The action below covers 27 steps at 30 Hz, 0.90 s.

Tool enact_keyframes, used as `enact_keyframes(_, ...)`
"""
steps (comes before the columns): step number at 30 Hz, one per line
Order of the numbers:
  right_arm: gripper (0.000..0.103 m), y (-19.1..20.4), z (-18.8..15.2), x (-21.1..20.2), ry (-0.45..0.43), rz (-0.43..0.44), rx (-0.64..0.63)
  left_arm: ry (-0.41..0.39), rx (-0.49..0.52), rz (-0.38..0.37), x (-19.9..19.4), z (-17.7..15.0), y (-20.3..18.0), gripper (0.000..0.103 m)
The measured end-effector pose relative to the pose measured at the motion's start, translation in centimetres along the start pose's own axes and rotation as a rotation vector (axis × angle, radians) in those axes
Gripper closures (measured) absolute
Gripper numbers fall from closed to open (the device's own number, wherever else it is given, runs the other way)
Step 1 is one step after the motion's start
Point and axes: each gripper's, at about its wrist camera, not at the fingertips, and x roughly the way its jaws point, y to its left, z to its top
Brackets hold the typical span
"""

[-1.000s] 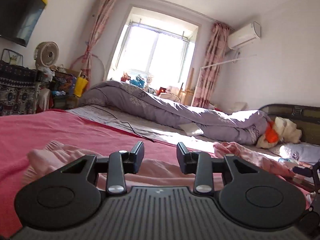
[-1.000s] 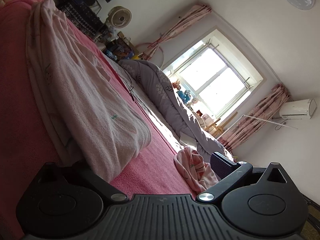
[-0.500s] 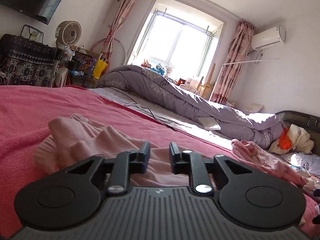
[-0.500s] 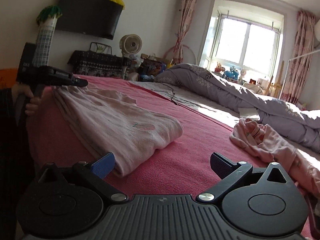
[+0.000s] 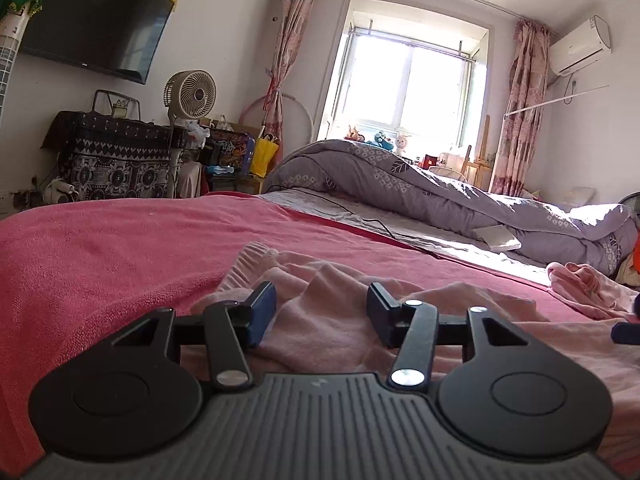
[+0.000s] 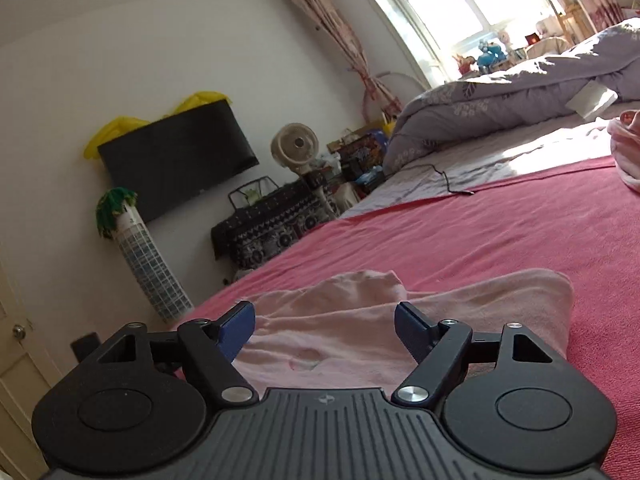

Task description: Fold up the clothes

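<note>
The pink garment [image 6: 400,320] is lying partly folded and rumpled on the red bedcover [image 6: 500,232], near its front edge. It is looking soft, light and limp, likely to sag and slip out of shape; a folded edge or corner is offering the best hold. The left gripper [image 5: 322,310] is hovering over it, jaws having just been opening, gripping nothing. The right gripper [image 6: 325,326] is standing part open above the cloth, jaws having just been closing, nothing pinched.
</note>
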Motion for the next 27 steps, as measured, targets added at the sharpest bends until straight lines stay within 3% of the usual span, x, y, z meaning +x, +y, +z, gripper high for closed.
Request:
enact_keyframes(2,0.062,-1.7,-1.1,1.5,-0.007,-0.23,-0.041,-0.003,-0.013,-0.027,0.0,-0.1,0.5,0.046)
enact_keyframes(3,0.095,-2.8,-1.3,1.5,-0.02,-0.291,-0.012,-0.006,-0.015,-0.033,0.1,-0.2,0.7,0.046)
enact_keyframes(4,0.103,-3.8,-1.2,1.1,-0.032,-0.307,0.053,-0.009,-0.017,-0.039,0.1,-0.3,0.8,0.046)
enact_keyframes(5,0.103,-4.4,-1.1,0.8,-0.035,-0.316,0.08,-0.011,-0.016,-0.041,0.1,-0.4,0.8,0.046)
enact_keyframes(8,0.103,-3.1,-1.8,1.7,-0.019,-0.379,-0.049,-0.021,0.014,-0.022,0.2,-0.6,0.4,0.046)
enact_keyframes(11,0.097,-0.6,-2.5,2.6,-0.001,-0.466,-0.233,-0.024,0.023,-0.017,0.2,-0.7,0.3,0.046)
enact_keyframes(12,0.091,0.1,-2.6,2.7,-0.001,-0.49,-0.269,-0.026,0.019,-0.019,0.2,-0.7,0.3,0.046)
enact_keyframes(14,0.051,1.1,-2.4,2.5,-0.026,-0.538,-0.276,-0.029,0.013,-0.021,0.2,-0.8,0.5,0.046)
enact_keyframes(15,0.012,1.8,-2.0,2.3,-0.057,-0.561,-0.274,-0.032,0.014,-0.019,0.2,-0.8,0.4,0.046)
enact_keyframes(16,0.008,2.7,-1.8,2.1,-0.093,-0.565,-0.286,-0.034,0.017,-0.016,0.2,-0.9,0.4,0.046)
enact_keyframes(21,0.008,8.7,-3.2,3.4,-0.226,-0.481,-0.449,-0.04,0.026,-0.008,0.1,-1.0,0.3,0.046)
enact_keyframes(24,0.008,9.9,-5.8,6.0,-0.167,-0.483,-0.522,-0.038,0.034,-0.005,0.2,-1.0,0.2,0.046)
enact_keyframes(25,0.009,9.5,-6.6,6.8,-0.113,-0.482,-0.514,-0.037,0.039,-0.004,0.2,-1.1,0.1,0.046)
enact_keyframes(27,0.01,8.2,-7.4,6.4,-0.114,-0.438,-0.437,-0.034,0.052,0.001,0.2,-1.1,-0.2,0.046)
